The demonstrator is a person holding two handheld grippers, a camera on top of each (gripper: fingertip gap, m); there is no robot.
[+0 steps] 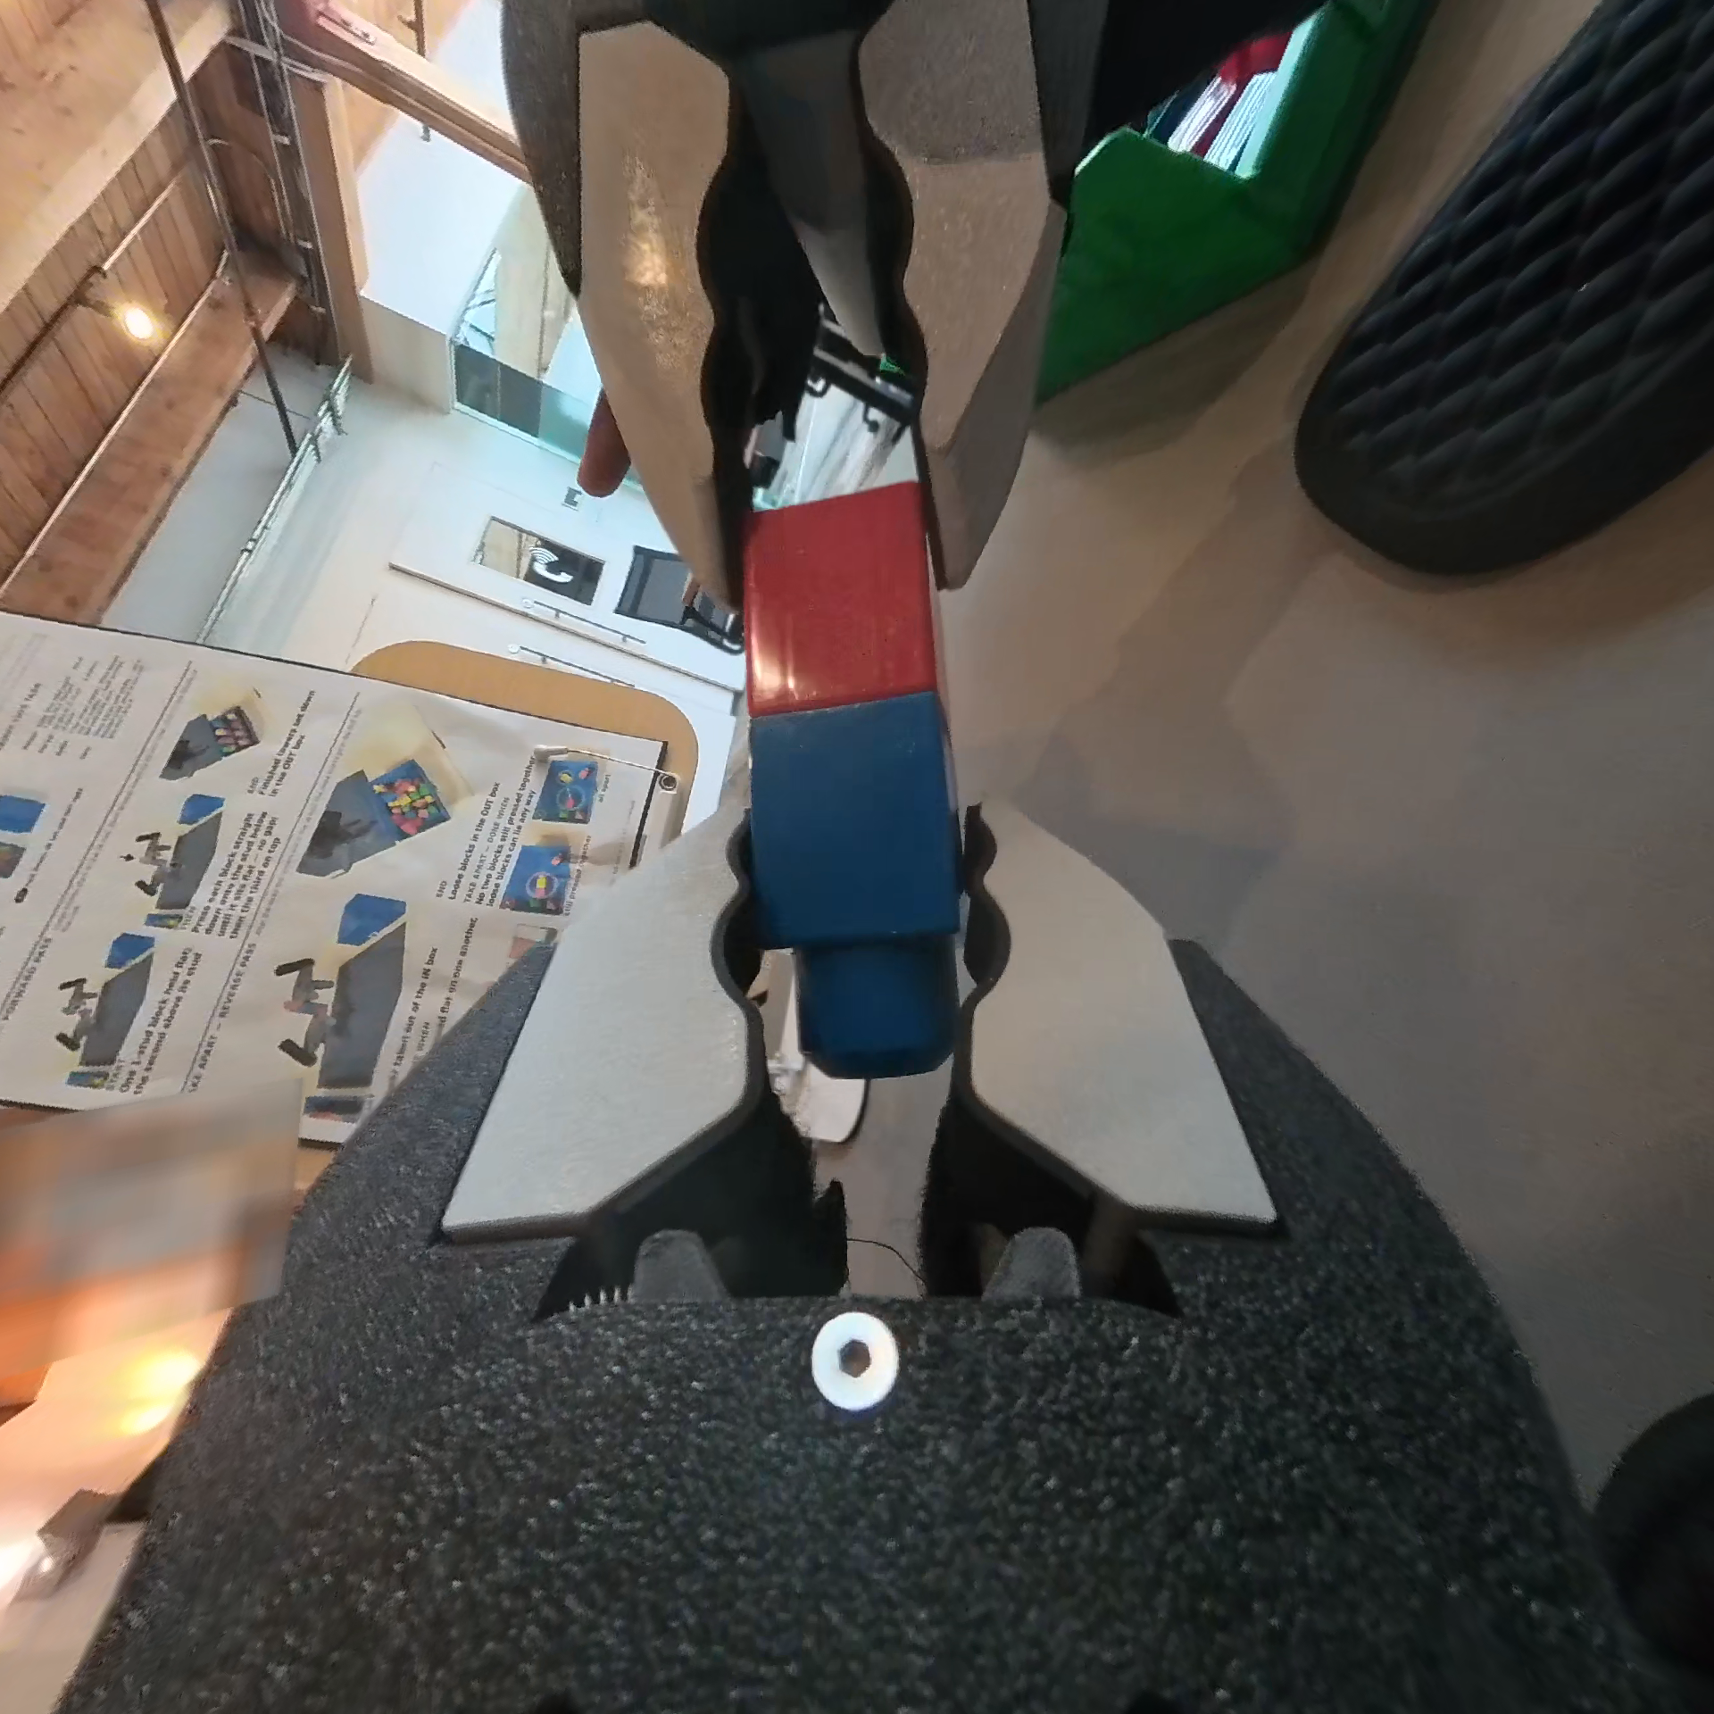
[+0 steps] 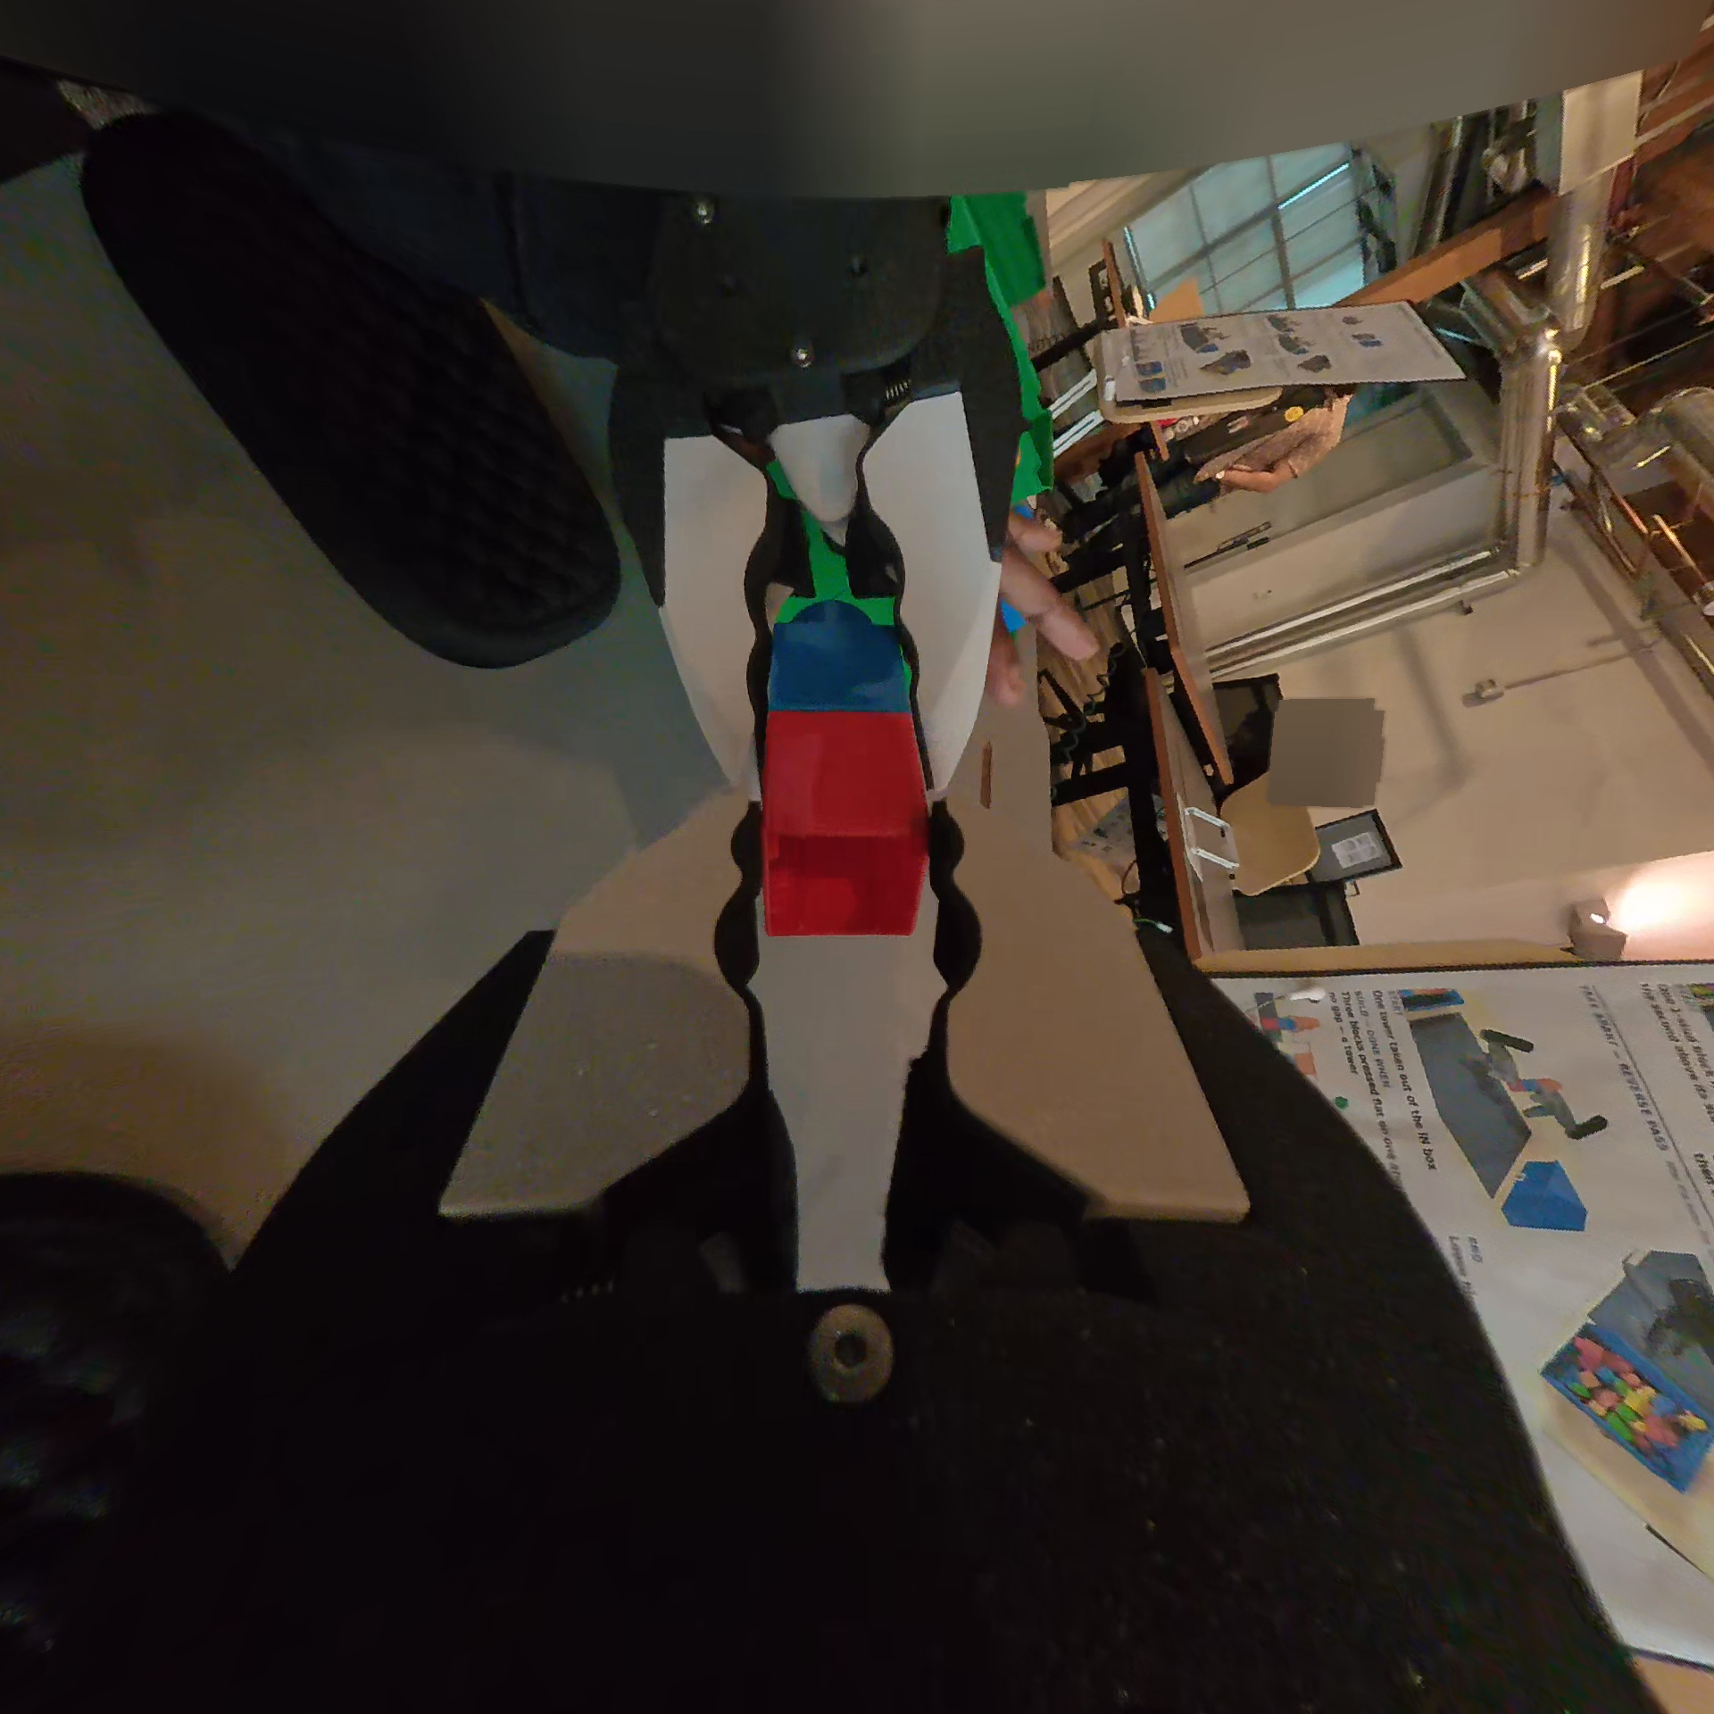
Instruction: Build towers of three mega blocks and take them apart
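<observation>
A: Nearest the left wrist view's lens, what is there?

B: The left tool (image 1: 858, 890), its pale fingers (image 1: 649, 937) clamped on the blue block (image 1: 849, 825). The block's stud points back toward the lens.

A: And beyond the blue one?

B: A red block (image 1: 835, 607) joined to it end to end, and at the far end the right tool (image 1: 835, 547) comes in from the opposite side, its fingers pressed against the red block's sides.

A: Does the right wrist view agree?

B: Yes. There the right tool (image 2: 844, 867) is clamped on the red block (image 2: 839, 816), hollow end toward the lens. The blue block (image 2: 835, 668) sits just past it, held in the left tool (image 2: 839, 686).

A: So where is the pair?

B: Held up between the two tools, clear of the pale surface (image 1: 1345, 835) (only two blocks show).

A: Anything farther off?

B: A black textured pad (image 1: 1521, 297) lies on the surface, with a green bin (image 1: 1169, 232) beyond it. An illustrated instruction sheet (image 1: 278, 835) lies off to the side, and the room's wooden ceiling (image 1: 83, 278) shows far behind.
</observation>
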